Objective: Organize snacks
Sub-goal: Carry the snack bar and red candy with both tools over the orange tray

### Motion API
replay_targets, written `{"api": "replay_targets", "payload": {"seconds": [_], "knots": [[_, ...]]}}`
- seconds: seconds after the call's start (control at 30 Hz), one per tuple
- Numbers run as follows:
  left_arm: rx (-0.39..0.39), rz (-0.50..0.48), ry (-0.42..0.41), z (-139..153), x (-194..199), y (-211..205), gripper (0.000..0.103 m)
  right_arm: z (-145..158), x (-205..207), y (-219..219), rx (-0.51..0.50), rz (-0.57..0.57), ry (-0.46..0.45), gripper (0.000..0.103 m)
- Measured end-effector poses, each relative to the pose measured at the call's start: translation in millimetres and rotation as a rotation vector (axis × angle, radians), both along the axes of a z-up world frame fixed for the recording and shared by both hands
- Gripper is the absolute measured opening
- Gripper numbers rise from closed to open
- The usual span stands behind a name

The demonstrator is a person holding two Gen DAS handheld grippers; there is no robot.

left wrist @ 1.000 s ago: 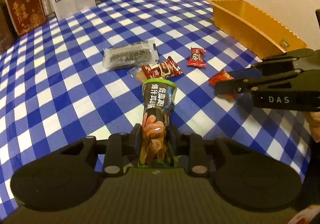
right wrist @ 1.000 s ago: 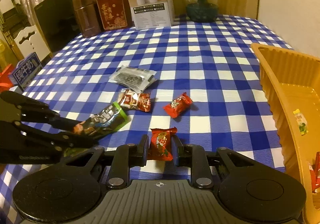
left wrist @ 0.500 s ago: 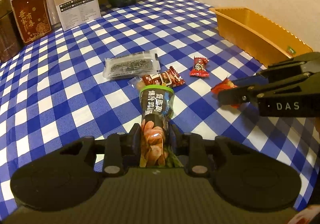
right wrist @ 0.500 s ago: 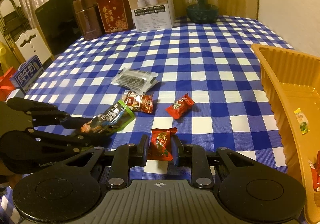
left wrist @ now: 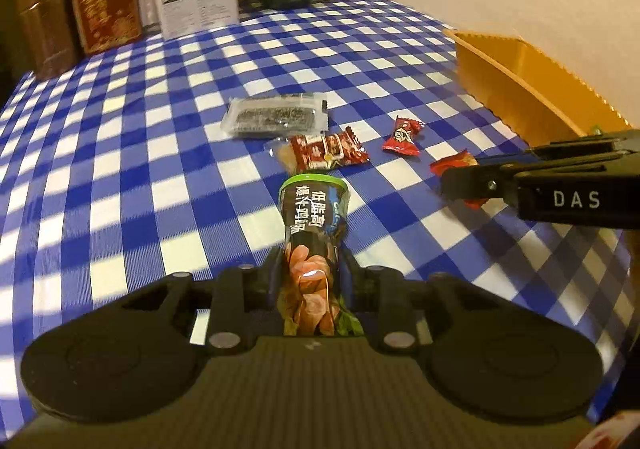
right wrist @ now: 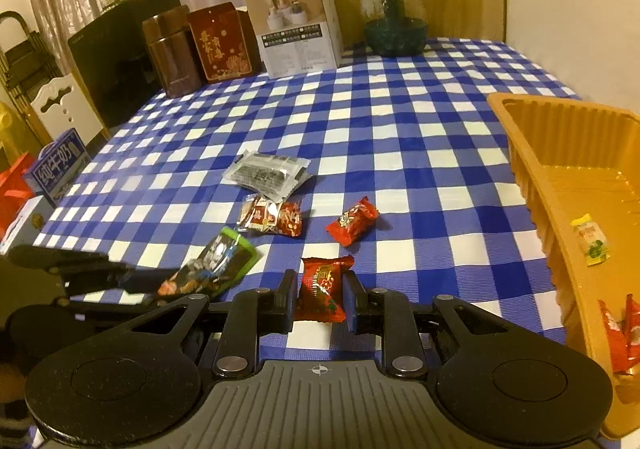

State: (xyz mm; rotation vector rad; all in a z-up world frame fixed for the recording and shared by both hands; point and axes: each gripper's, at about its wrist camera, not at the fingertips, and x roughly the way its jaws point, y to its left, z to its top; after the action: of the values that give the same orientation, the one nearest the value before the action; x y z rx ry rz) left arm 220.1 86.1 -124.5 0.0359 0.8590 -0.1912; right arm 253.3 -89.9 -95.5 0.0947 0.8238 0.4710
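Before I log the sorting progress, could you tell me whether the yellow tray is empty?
Not empty: the yellow tray holds a small yellow-green packet and red wrappers.

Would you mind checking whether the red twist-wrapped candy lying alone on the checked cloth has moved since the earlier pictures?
No. The red twist-wrapped candy keeps its place right of the brown-red snack packet in the right-wrist view.

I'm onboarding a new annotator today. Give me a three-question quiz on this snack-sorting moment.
1. True or false: both grippers hold a snack.
2. What does the left gripper hold? A) clear packet of dark snack B) black green-edged packet C) nothing
3. How many snacks still lie loose on the checked cloth, outside the yellow tray?

Key
1. True: the right gripper is shut on a red candy.
2. B
3. Three: clear packet, brown-red packet, red wrapped candy.
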Motion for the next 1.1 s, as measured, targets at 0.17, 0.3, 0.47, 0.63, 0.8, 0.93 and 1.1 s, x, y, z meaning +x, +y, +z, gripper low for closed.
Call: {"api": "replay_targets", "payload": {"seconds": [0.17, 0.3, 0.47, 0.63, 0.8, 0.93, 1.1], "knots": [[-0.044, 0.081, -0.025, 9, -25, -8, 0.026, 8, -15, -8, 0.014, -0.018, -0.027, 0.024], [-0.089, 0.14, -0.04, 19, -46, -14, 0.026, 10, -36, -16, 0.011, -0.034, -0.033, 0.024], [-0.132, 0.213, -0.059, 32, -71, -23, 0.026, 18, -63, -28, 0.026, -0.076, -0.034, 0.024], [-0.133, 0.233, -0.083, 46, -96, -35, 0.026, 32, -86, -38, 0.03, -0.108, -0.05, 0.024], [-0.142, 0.227, -0.087, 58, -114, -46, 0.026, 43, -106, -48, 0.036, -0.125, -0.056, 0.024], [-0.147, 0.219, -0.1, 67, -124, -54, 0.026, 51, -118, -57, 0.028, -0.139, -0.068, 0.024], [-0.153, 0.189, -0.118, 78, -130, -67, 0.026, 59, -129, -71, 0.017, -0.173, -0.082, 0.024]]}}
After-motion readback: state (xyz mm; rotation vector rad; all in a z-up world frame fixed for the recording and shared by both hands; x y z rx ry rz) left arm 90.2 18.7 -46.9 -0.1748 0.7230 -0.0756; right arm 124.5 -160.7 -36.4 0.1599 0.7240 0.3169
